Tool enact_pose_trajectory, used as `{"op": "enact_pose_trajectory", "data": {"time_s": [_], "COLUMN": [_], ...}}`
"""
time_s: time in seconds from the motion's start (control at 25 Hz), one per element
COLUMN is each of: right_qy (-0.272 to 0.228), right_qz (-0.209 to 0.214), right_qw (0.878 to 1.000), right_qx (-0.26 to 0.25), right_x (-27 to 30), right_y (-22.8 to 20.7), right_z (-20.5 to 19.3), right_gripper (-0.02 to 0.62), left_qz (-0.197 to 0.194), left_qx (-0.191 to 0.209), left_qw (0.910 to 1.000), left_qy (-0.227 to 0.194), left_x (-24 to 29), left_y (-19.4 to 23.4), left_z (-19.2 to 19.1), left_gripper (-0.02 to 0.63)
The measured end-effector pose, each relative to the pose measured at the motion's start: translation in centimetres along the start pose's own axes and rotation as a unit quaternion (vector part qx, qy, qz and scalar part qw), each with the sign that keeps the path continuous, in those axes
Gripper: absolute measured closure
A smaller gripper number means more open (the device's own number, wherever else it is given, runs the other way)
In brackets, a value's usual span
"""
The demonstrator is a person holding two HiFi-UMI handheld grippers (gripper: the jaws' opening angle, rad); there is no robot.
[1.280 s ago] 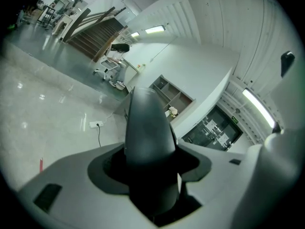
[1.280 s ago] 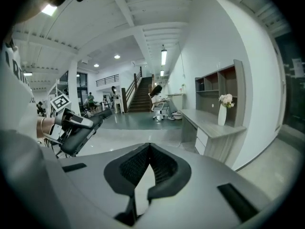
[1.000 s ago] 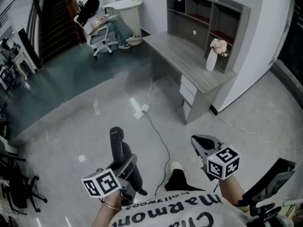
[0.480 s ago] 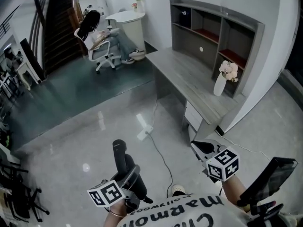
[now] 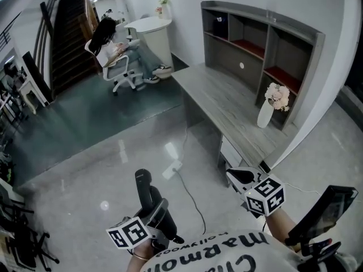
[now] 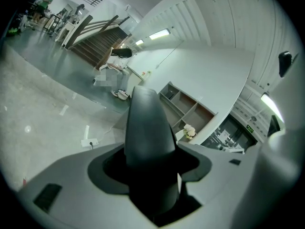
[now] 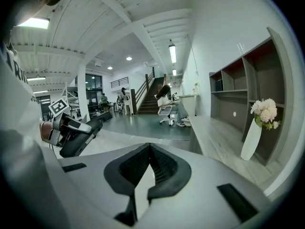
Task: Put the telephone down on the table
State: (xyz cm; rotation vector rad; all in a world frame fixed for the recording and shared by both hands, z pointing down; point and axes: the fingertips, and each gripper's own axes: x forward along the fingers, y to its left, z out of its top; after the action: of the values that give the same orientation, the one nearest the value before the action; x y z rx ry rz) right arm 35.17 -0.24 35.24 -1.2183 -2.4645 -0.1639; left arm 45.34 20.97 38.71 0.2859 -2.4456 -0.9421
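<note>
So the left gripper (image 6: 151,165) has its jaws clamped on the telephone (image 6: 147,128), a dark handset. Its tapered end sticks up and forward past the jaws, while the lower end disappears into the gripper body, so you can't see how long it really is. From the head view the telephone (image 5: 145,190) hangs over bare floor, well apart from the table (image 5: 224,103). The hand behind the marker cube is mostly cut off by the frame edge and the shirt.

The right gripper (image 7: 149,149) has its dark pads pressed together at the tips with nothing between them. Only a sliver of light shows lower down. In the head view it sits just beside the near end of the table, not touching it as far as I can tell.

On the table, a white vase (image 5: 265,113) of pale flowers stands upright next to the shelf unit (image 5: 255,38). There's something small in the upper left cubby, too dark to name.

On the floor, a white power strip (image 5: 172,167) has a cable (image 5: 190,192) running back toward the person's foot.

Far back, a person (image 5: 110,35) sits in a white chair (image 5: 118,71). A black angled thing (image 5: 326,213) at bottom right is cropped, no clue what it is.
</note>
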Motion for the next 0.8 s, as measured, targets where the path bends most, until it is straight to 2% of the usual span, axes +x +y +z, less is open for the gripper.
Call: {"op": "enact_pose_trajectory", "data": {"time_s": [0.24,0.48,0.8], "right_qy": [0.001,0.011,0.002], "right_qz": [0.006,0.019,0.03], "right_qw": [1.0,1.0,0.999], "right_qx": [-0.003,-0.004,0.015], "right_x": [1.8,3.5,7.3], "right_y": [-2.1,-3.8,-4.4], "right_z": [0.8,1.0,1.9], "right_gripper": [0.589,0.589,0.589], "left_qz": [-0.007,0.002,0.007], "left_qx": [-0.005,-0.014,-0.003], "left_qw": [1.0,0.9999,1.0], "left_qy": [-0.001,0.001,-0.003], "left_x": [2.4,4.5,6.0], "left_y": [-0.5,0.0,1.2], "left_z": [1.4,2.3,5.6], "left_gripper": [0.333,0.333,0.333]}}
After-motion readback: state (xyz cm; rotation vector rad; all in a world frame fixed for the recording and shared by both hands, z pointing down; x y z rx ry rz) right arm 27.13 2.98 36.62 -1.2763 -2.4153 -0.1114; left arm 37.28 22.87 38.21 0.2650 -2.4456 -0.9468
